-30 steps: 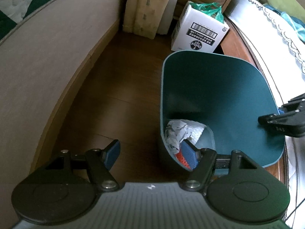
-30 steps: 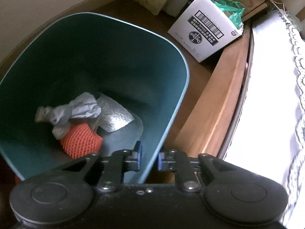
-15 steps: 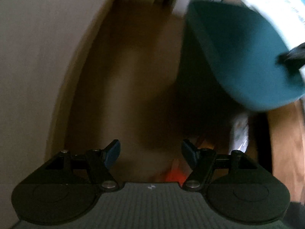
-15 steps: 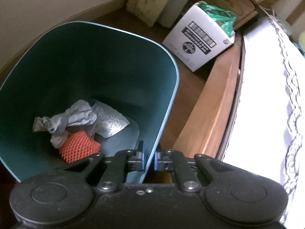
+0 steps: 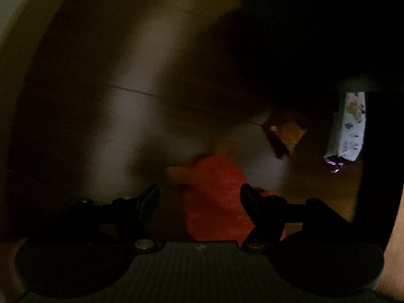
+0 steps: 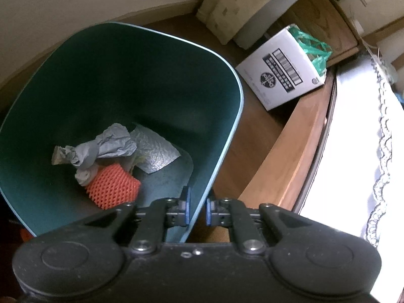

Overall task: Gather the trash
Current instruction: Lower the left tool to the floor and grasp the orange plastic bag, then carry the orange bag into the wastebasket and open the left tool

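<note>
Since a second ago my left gripper [image 5: 199, 202] has dropped from above the bin into the dark beside it, close to the wooden floor [image 5: 121, 116]. Its jaws stand apart with nothing pressed between them; a blurred orange foam net [image 5: 214, 189] lies on the floor just past the fingertips. Farther off, toward the right, sit a small orange-brown scrap [image 5: 290, 133] and a white printed wrapper [image 5: 349, 131]. My right gripper [image 6: 196, 208] is clamped on the near rim of the dark green plastic bin [image 6: 141, 75]. On the bin's bottom lie another orange foam net [image 6: 113, 186], crumpled grey paper [image 6: 101, 146] and a silver foil sheet [image 6: 156, 154]. Beyond stands a white cardboard box [image 6: 280, 75].
</note>
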Tool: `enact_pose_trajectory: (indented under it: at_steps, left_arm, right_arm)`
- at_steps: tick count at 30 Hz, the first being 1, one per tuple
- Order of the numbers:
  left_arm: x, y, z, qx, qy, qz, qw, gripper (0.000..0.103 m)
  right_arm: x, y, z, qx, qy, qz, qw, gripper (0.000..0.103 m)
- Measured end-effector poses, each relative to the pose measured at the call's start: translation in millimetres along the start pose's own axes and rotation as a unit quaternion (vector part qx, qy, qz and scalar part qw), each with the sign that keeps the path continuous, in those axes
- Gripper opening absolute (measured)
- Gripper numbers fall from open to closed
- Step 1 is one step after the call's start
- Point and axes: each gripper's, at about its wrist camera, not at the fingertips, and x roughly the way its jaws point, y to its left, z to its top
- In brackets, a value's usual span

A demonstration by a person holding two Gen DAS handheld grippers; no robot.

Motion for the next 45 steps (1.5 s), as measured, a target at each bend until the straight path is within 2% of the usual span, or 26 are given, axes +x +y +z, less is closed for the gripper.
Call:
enact_pose_trajectory:
  at_steps: [4, 7, 9, 10, 12, 15, 18, 23, 26, 30, 32, 38, 42, 45]
  left_arm:
    - [28, -5, -4, -0.027, 0.025, -0.009, 0.9993, 0.070]
    - [44, -8, -5, -0.023, 0.032, 0.004, 0.9992, 0.070]
    - [52, -8, -6, -0.022, 0.039, -0.002, 0.9990, 0.070]
    - [54, -7, -5, -0.025, 0.038, -0.007, 0.9989, 0.066]
    - [50, -7, -6, -0.018, 0.028, -0.016, 0.9993, 0.061]
    - [43, -7, -6, -0.004, 0.017, -0.002, 0.9999, 0.054]
    - [36, -2, -3, -0.022, 0.011, 0.004, 0.9997, 0.049]
    - [19, 13, 3, -0.052, -0.005, 0.012, 0.9986, 0.045]
    - [3, 22, 9, -0.066, -0.015, 0.026, 0.9974, 0.045]
    - [-30, 27, 13, -0.051, -0.027, 0.073, 0.9957, 0.045]
    - [-52, 28, 13, -0.054, -0.037, 0.081, 0.9946, 0.045]
    - [-120, 11, 7, -0.024, -0.077, 0.123, 0.9891, 0.045]
    - [-165, 4, -3, -0.005, -0.097, 0.161, 0.9822, 0.045]
    - [-196, 5, -10, -0.014, -0.112, 0.166, 0.9797, 0.045]
  right_arm:
    - [1, 0, 2, 0.002, -0.002, -0.002, 1.000, 0.010]
    - [-1, 3, 0, -0.001, -0.006, -0.002, 1.000, 0.011]
    - [-3, 5, -2, -0.006, -0.009, -0.004, 1.000, 0.011]
    - [-4, 6, -3, -0.008, -0.010, -0.006, 1.000, 0.011]
    - [-4, 6, -5, -0.006, -0.014, -0.006, 1.000, 0.011]
    - [-3, 3, -7, 0.004, -0.019, -0.004, 1.000, 0.010]
    - [-2, 0, -8, 0.016, -0.024, -0.003, 1.000, 0.010]
    - [-2, -5, -8, 0.040, -0.037, 0.004, 0.999, 0.010]
    - [-2, -8, -10, 0.062, -0.056, 0.014, 0.996, 0.010]
    - [-4, -15, -14, 0.076, -0.075, 0.032, 0.994, 0.010]
    - [-5, -16, -13, 0.078, -0.083, 0.040, 0.993, 0.010]
    - [-12, -7, -11, 0.058, -0.103, 0.046, 0.992, 0.009]
    - [-19, 2, -14, 0.043, -0.114, 0.047, 0.991, 0.009]
    - [-21, 5, -15, 0.037, -0.118, 0.050, 0.991, 0.009]
